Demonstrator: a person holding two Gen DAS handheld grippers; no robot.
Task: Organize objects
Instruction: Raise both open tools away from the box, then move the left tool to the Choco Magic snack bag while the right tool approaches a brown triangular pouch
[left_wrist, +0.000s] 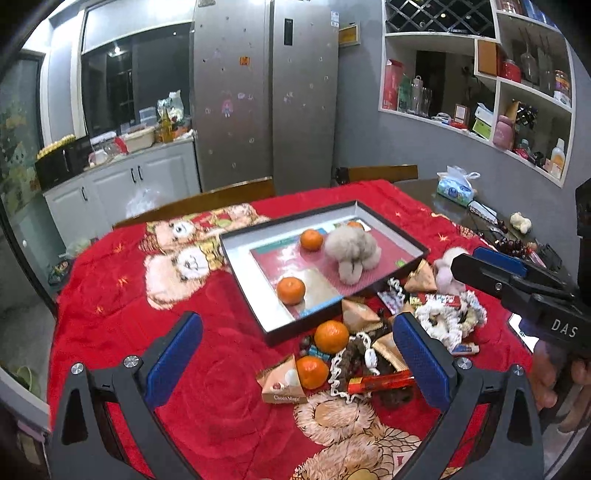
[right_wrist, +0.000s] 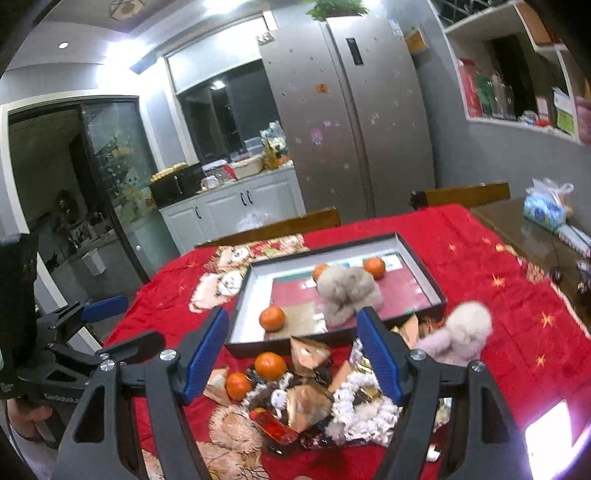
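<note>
Left wrist view: left gripper (left_wrist: 295, 365) spread wide, nothing between its blue pads, hanging above the near pile on the red blanket (left_wrist: 110, 295) that covers the surface. Under it lie two loose tangerines (left_wrist: 331, 336), one just behind the other, with pyramid-shaped snack packets (left_wrist: 282, 384), a red bar wrapper (left_wrist: 384, 382) and a white frilly scrunchie (left_wrist: 443, 321) mixed in among them.

Black-rimmed tray (left_wrist: 243, 266) sits beyond the pile, on the blanket, tilted in the view. It holds a grey plush toy (left_wrist: 352, 254) toward its far right, one tangerine near the front edge, another just left of the plush, and a third partly hidden behind the plush.

Right wrist view: right gripper (right_wrist: 291, 354) also wide apart, empty, over the same pile and pointed toward the tray's near rim. A pale pink plush (right_wrist: 461, 332) lies on the blanket outside the tray, just beside its right front corner. The left gripper's body shows at the left edge of this view, held by a hand (right_wrist: 26, 413).

Fridge (left_wrist: 266, 96) and white cabinets (left_wrist: 125, 184) stand behind the surface.
</note>
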